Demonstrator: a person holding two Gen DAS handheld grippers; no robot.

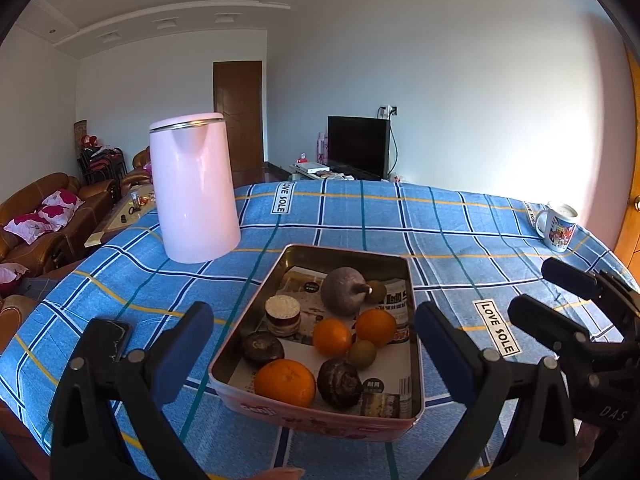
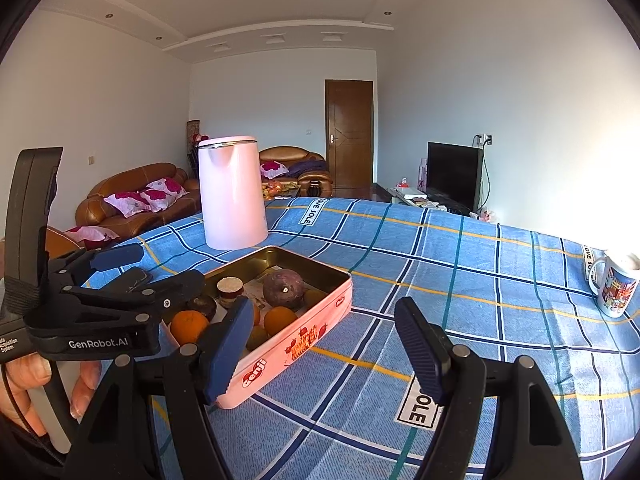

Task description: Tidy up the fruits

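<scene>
A pink metal tin (image 1: 320,420) sits on the blue checked tablecloth and holds several fruits: oranges (image 1: 285,382), a large purple fruit (image 1: 344,291), dark round fruits (image 1: 340,382), small green ones (image 1: 362,353), and a small jar (image 1: 283,315). My left gripper (image 1: 316,344) is open and empty, its fingers on either side of the tin's near end. My right gripper (image 2: 324,344) is open and empty, just right of the tin (image 2: 296,344). The left gripper also shows in the right wrist view (image 2: 148,276).
A pink kettle (image 1: 194,188) stands behind the tin on the left. A printed mug (image 1: 560,226) stands at the table's far right edge. A phone (image 1: 118,338) lies left of the tin. Sofas, a door and a TV stand beyond the table.
</scene>
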